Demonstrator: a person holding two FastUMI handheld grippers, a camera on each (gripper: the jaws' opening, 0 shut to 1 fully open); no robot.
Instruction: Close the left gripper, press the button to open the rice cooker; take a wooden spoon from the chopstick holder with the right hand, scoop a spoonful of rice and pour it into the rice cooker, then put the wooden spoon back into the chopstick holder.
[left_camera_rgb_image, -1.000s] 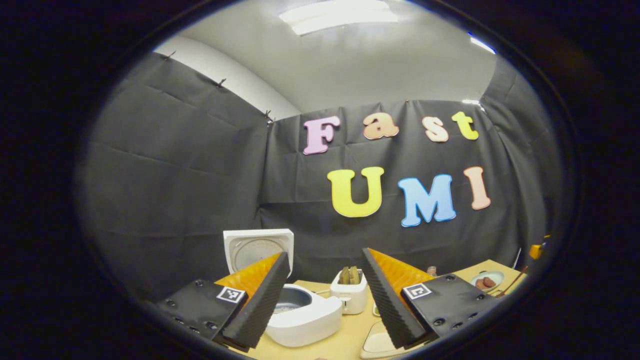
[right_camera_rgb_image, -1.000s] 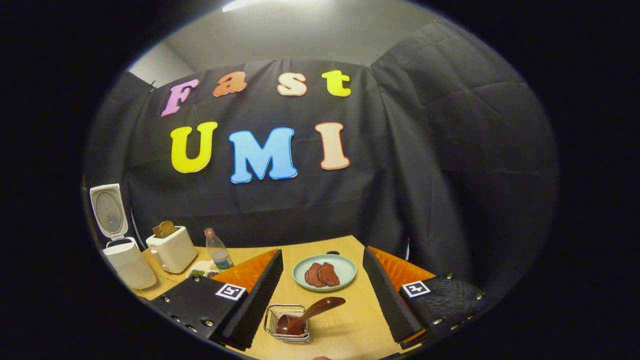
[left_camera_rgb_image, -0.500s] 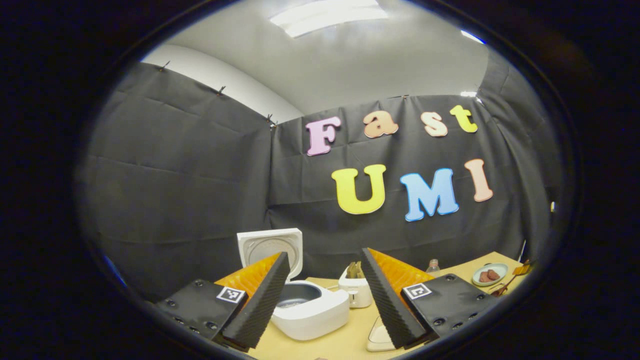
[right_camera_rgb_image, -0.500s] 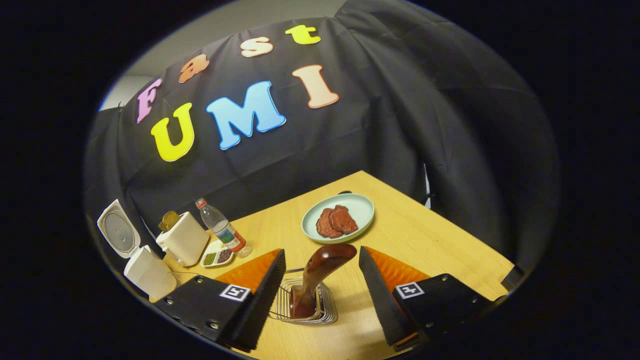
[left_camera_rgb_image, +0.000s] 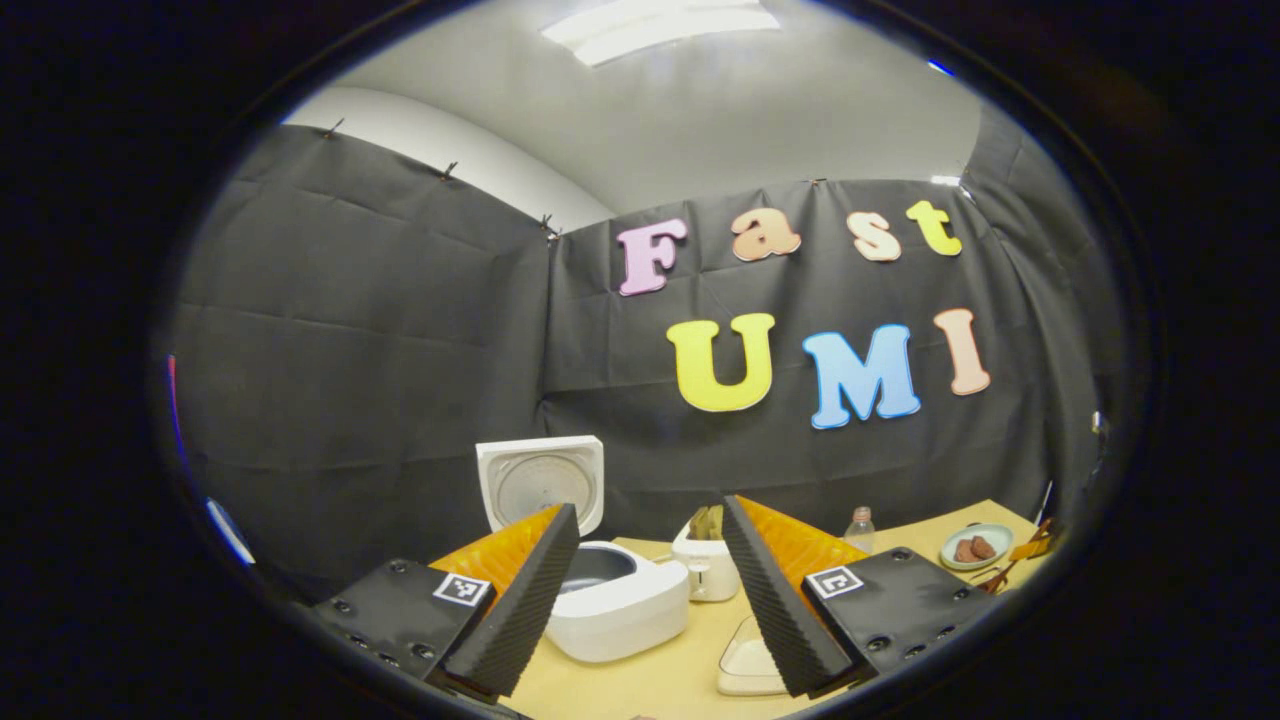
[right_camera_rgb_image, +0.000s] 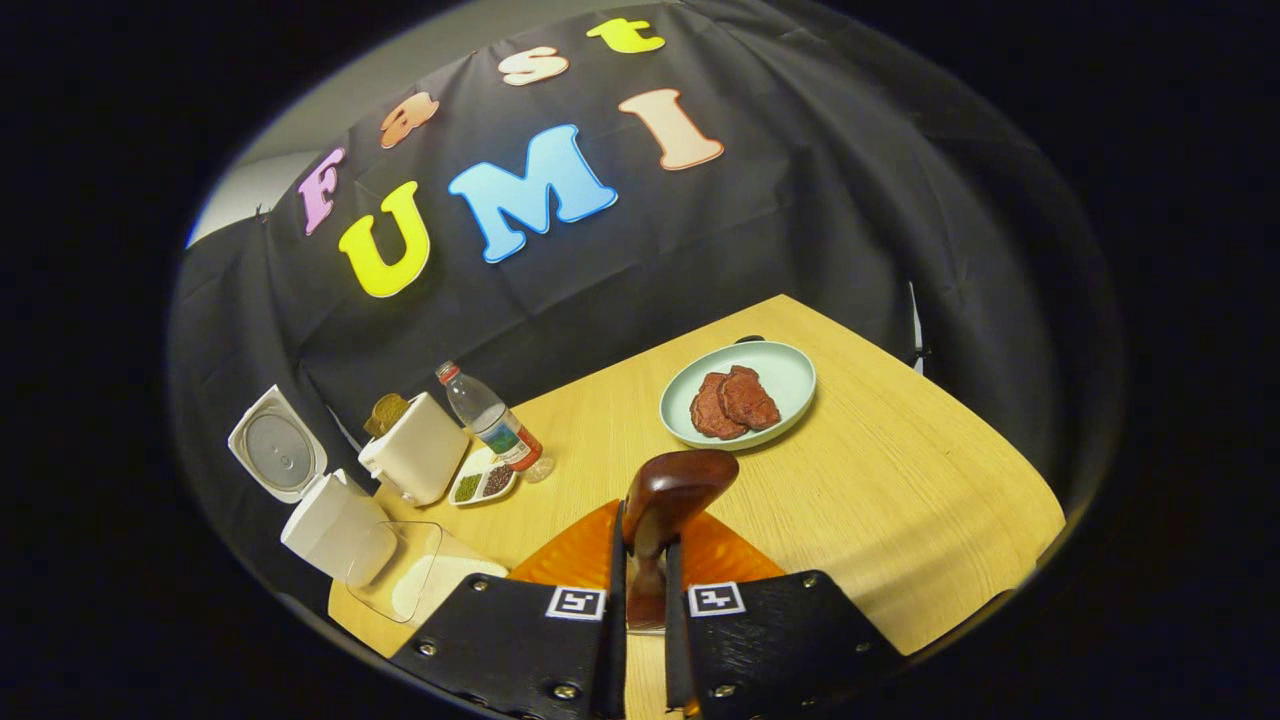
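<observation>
The white rice cooker (left_camera_rgb_image: 620, 605) stands on the table with its lid (left_camera_rgb_image: 540, 480) raised and the dark pot showing. My left gripper (left_camera_rgb_image: 650, 512) hovers in front of it, open and holding nothing. In the right gripper view, my right gripper (right_camera_rgb_image: 643, 545) is shut on the handle of the dark wooden spoon (right_camera_rgb_image: 680, 482), whose rounded end sticks up past the fingertips. The fingers hide the chopstick holder underneath. A clear container of rice (right_camera_rgb_image: 415, 572) lies beside the rice cooker (right_camera_rgb_image: 330, 522). A bit of the right gripper (left_camera_rgb_image: 1030, 550) shows far right in the left gripper view.
A white toaster (right_camera_rgb_image: 420, 460) with bread, a water bottle (right_camera_rgb_image: 495, 425) and a small dish of beans (right_camera_rgb_image: 482, 483) stand by the back wall. A pale green plate (right_camera_rgb_image: 775, 365) with meat slices sits mid-table. The table's right edge (right_camera_rgb_image: 1040, 510) is close.
My right gripper went from open above the wire holder to shut on the spoon's handle. The left gripper stayed open and drifted slightly back from the cooker.
</observation>
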